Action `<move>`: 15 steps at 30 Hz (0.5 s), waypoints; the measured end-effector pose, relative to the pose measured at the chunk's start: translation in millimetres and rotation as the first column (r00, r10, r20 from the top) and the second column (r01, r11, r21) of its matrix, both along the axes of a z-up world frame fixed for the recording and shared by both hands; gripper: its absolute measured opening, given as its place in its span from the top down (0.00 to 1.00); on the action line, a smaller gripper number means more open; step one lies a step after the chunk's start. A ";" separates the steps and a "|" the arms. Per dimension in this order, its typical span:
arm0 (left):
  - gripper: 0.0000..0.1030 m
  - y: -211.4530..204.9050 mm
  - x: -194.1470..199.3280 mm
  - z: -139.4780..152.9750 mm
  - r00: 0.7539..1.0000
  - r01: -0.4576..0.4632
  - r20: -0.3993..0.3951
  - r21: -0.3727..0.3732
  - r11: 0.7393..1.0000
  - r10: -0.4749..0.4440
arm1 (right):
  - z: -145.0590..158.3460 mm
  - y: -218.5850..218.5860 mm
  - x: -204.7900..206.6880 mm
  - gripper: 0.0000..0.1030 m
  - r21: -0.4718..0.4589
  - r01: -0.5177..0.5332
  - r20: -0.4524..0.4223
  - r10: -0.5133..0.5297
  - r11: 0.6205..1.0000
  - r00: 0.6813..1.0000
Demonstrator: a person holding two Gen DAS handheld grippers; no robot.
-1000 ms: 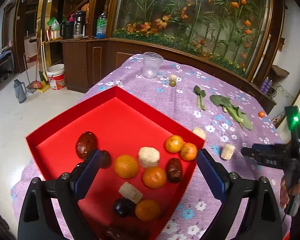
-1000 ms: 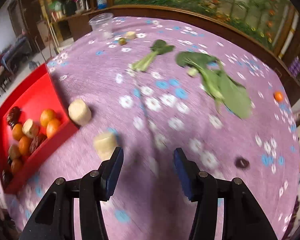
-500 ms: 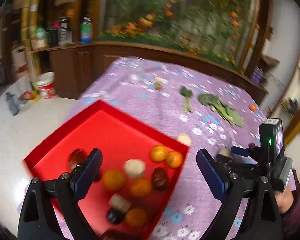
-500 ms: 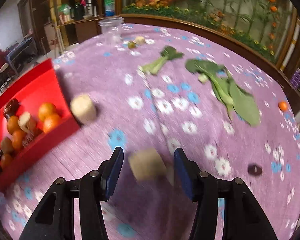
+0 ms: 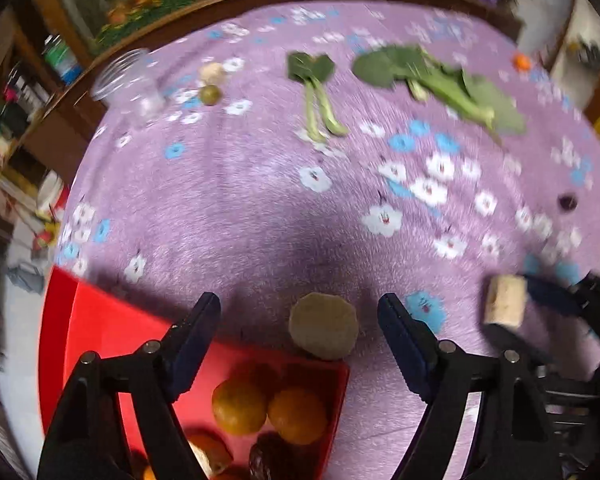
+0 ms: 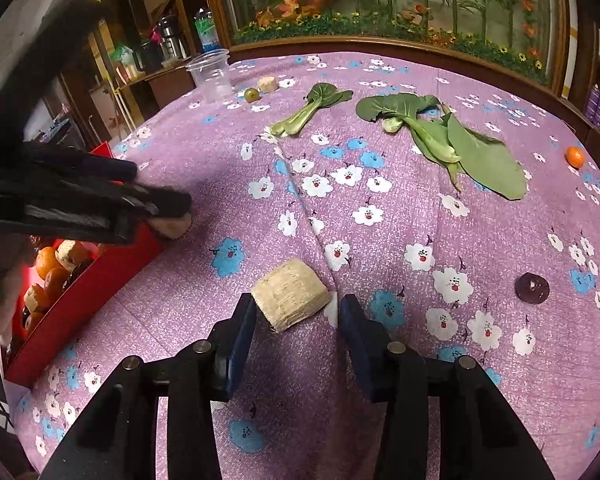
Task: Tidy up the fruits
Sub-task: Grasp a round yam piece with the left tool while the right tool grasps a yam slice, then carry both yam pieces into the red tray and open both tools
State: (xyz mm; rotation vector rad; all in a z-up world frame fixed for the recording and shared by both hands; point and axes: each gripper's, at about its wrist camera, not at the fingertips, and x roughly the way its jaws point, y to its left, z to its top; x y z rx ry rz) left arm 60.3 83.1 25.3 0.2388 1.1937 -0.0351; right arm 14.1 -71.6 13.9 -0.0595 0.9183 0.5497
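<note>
Between the right hand-held gripper's [image 6: 296, 312] half-open jaws, unclamped, a fibrous cane chunk [image 6: 290, 294] lies on the worktop [image 6: 380, 232]: probably light, stiff, rough; pinch its flat sides. Left hand-held gripper [image 5: 300, 316] wide.

Two near, downward-forward views sharing tablecloth [image 5: 260, 200]

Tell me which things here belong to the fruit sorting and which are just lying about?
Job: red tray; oranges in it; pale fibrous chunk between the right gripper's fingers; small stray orange.
Lying about: green leafy vegetables; clear plastic cup.
</note>
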 end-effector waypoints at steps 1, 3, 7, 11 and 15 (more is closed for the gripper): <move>0.22 -5.1 1.0 -4.5 1.000 0.025 -0.014 0.035 0.999 -0.024 | 0.1 0.2 0.1 0.53 0.004 -0.003 0.000 0.003 1.000 1.000; 0.35 -16.5 -1.1 -11.4 0.996 0.087 -0.030 0.105 0.991 -0.084 | 0.1 -0.5 0.7 0.53 0.017 -0.008 -0.003 0.008 1.000 1.000; 0.67 -17.6 -3.0 -5.9 0.994 0.108 -0.027 0.088 0.990 -0.106 | 0.7 -5.3 1.4 0.63 0.063 -0.011 -0.020 0.012 0.998 1.000; 0.67 -3.4 -9.1 9.5 0.998 0.043 0.038 -0.031 0.999 -0.042 | 5.1 -8.9 -1.7 0.67 0.080 -0.004 -0.006 0.004 0.997 1.000; 0.67 10.2 -35.9 39.5 0.992 -0.005 0.127 -0.146 0.989 0.024 | 15.7 -16.2 -7.0 0.73 0.109 0.005 0.002 -0.005 0.994 1.000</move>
